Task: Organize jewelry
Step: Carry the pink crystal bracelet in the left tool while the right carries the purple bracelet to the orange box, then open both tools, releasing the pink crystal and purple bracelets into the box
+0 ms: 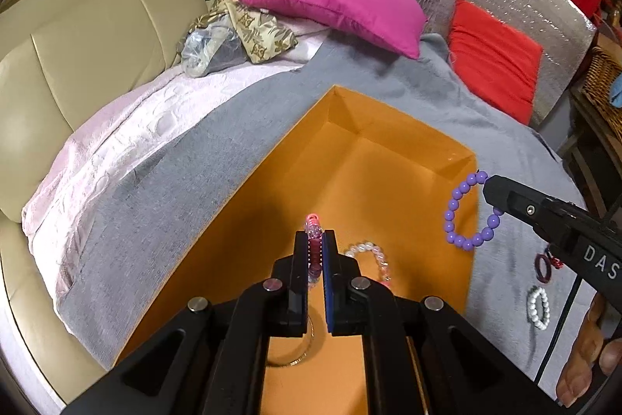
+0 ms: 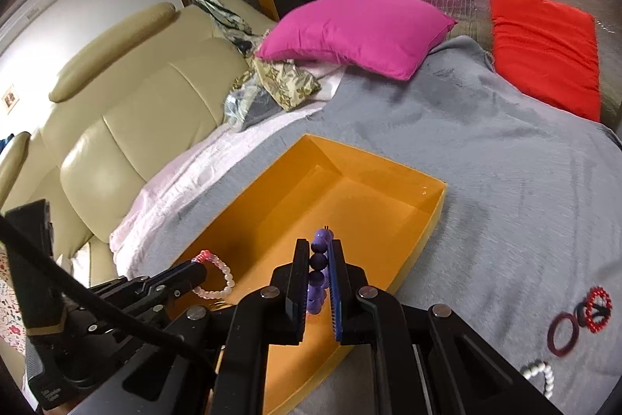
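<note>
The left gripper [image 1: 315, 240] is pinching a pink beaded bracelet [image 1: 314, 232] between its jaws, hanging over the near end of the orange box [image 1: 388, 174], at six o'clock in the left wrist view. The right gripper [image 2: 319, 261] is clamping a purple bead bracelet [image 1: 464, 212] over the box's right rim. A white pearl bracelet [image 1: 538, 308], a dark red ring [image 2: 562, 333] and a red beaded ring [image 2: 596, 304] are lying on the grey blanket [image 2: 505, 162] toward four o'clock.

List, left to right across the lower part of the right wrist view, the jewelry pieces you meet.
Pink-and-clear bead bracelet in the left gripper → purple bead bracelet in the right gripper → white pearl bracelet → dark red ring → red beaded ring.
</note>
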The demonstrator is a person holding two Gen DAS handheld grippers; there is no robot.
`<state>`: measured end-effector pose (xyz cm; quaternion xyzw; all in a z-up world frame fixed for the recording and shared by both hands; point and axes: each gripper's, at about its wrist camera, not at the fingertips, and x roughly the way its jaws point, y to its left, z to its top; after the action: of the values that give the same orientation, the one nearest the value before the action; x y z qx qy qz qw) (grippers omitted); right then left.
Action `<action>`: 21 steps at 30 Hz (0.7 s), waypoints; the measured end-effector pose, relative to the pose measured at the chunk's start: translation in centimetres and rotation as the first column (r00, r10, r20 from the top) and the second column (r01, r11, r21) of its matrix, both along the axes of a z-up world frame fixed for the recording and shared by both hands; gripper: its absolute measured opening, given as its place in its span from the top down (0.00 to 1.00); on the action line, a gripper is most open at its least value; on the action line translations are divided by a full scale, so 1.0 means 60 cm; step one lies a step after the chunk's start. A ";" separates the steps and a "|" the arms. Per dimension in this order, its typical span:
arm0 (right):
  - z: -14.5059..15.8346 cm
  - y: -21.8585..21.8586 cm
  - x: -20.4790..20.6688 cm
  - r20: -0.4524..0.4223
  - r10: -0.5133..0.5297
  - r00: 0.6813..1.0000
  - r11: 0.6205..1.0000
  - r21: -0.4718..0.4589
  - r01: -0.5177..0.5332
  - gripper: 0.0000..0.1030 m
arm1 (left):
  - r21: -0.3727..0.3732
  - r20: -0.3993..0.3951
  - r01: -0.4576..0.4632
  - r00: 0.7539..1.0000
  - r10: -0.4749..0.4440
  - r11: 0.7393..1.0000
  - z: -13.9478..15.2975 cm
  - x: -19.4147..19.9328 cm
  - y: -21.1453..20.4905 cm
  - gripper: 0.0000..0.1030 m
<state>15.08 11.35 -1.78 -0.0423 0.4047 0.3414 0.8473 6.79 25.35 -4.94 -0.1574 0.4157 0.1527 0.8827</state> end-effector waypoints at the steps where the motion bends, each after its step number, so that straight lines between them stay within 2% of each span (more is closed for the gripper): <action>1: -0.007 0.004 0.008 -0.007 -0.002 1.000 1.000 -0.008 0.002 0.90 | 0.000 -0.005 -0.002 1.000 0.002 1.000 -0.003 0.004 0.002 0.94; 10: -0.048 0.026 0.044 -0.043 -0.001 0.999 0.999 -0.051 -0.001 0.90 | -0.014 -0.055 -0.019 0.998 0.018 1.000 -0.037 0.032 0.016 0.94; 21: -0.067 0.036 0.063 -0.059 -0.011 0.998 0.998 -0.069 0.007 0.90 | -0.026 -0.073 -0.030 0.997 0.028 0.999 -0.050 0.047 0.029 0.94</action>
<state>18.88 13.53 -5.80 -0.0594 0.4414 0.3245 0.8345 9.58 27.08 -7.97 -0.1698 0.4472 0.1656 0.8624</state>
